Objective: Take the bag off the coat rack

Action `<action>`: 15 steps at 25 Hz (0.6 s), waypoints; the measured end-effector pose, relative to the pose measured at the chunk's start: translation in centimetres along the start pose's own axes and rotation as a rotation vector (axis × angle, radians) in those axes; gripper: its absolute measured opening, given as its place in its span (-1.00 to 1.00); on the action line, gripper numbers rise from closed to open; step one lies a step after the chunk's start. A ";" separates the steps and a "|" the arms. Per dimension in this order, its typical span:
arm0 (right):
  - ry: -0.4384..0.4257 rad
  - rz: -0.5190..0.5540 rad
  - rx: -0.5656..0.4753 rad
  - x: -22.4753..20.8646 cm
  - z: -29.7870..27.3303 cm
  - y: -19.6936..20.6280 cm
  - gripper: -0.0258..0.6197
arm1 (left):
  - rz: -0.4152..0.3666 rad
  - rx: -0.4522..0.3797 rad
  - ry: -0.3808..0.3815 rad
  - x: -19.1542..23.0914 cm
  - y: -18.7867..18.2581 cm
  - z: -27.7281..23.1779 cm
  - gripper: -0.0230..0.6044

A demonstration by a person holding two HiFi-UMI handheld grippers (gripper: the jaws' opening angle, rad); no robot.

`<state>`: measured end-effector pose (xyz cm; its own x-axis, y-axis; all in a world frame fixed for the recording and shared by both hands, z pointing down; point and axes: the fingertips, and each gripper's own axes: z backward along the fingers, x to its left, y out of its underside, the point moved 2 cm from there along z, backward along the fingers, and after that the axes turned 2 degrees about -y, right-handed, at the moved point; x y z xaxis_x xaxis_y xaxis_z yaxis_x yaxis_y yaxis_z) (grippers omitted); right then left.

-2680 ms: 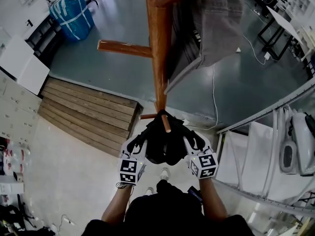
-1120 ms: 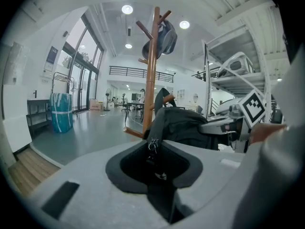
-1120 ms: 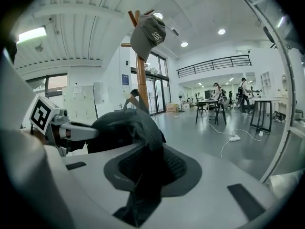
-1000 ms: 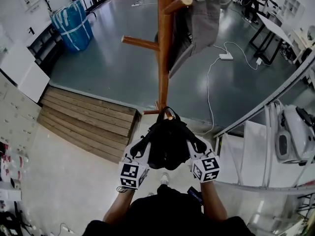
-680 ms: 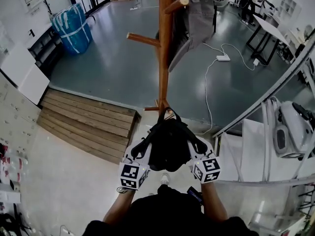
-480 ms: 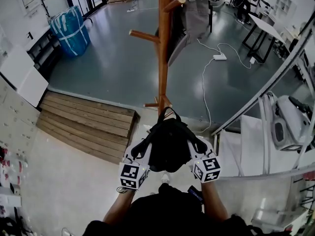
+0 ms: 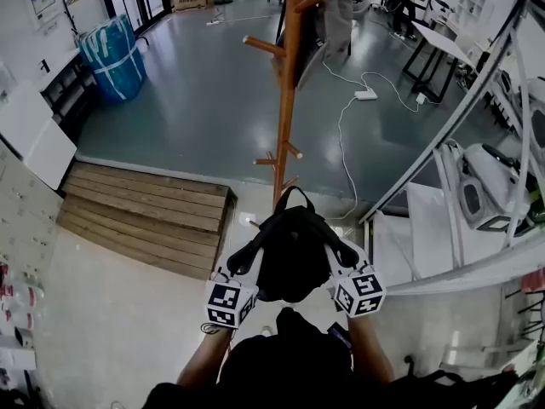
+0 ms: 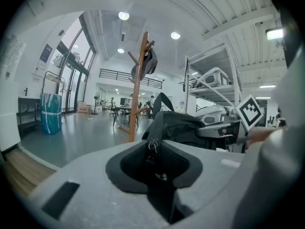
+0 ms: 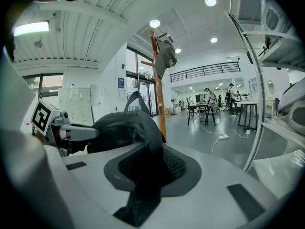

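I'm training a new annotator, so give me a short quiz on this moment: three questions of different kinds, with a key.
1. True or false: the black bag hangs on a peg of the wooden coat rack.
2. What grips the black bag? A) the left gripper only B) the right gripper only C) both grippers
3. Fill in: the grey garment hangs near the rack's ____.
Key: 1 false, it is held clear of the rack; 2 C; 3 top.
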<state>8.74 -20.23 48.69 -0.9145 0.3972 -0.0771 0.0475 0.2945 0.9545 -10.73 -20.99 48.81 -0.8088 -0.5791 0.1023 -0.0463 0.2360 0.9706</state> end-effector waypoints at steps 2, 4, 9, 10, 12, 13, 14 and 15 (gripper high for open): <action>0.007 -0.008 0.006 1.4 1.1 0.5 -0.68 | -0.001 0.000 0.013 -0.1 0.3 1.6 -0.67; 0.017 -0.015 0.009 2.6 2.2 1.0 -0.68 | -0.004 0.001 0.028 -0.4 0.6 2.9 -0.67; 0.039 -0.037 0.009 4.5 4.9 2.0 -0.68 | -0.010 -0.003 0.064 -1.5 1.1 5.5 -0.67; 0.043 -0.042 0.012 4.8 5.4 2.2 -0.68 | -0.013 -0.002 0.069 -1.8 1.3 5.9 -0.67; 0.049 -0.050 0.018 5.5 6.4 2.7 -0.68 | -0.011 0.005 0.075 -2.3 1.7 6.8 -0.67; 0.051 -0.053 0.021 5.8 6.9 2.9 -0.68 | -0.006 0.007 0.076 -2.6 1.9 7.2 -0.67; 0.052 -0.055 0.022 6.1 7.4 3.1 -0.68 | -0.003 0.007 0.076 -2.8 2.1 7.7 -0.67; 0.053 -0.057 0.022 6.3 7.8 3.3 -0.68 | -0.002 0.004 0.075 -2.9 2.2 8.1 -0.67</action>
<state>6.21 -10.00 49.09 -0.9359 0.3330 -0.1148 0.0033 0.3344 0.9424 -13.19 -12.45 48.93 -0.7628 -0.6360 0.1169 -0.0498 0.2380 0.9700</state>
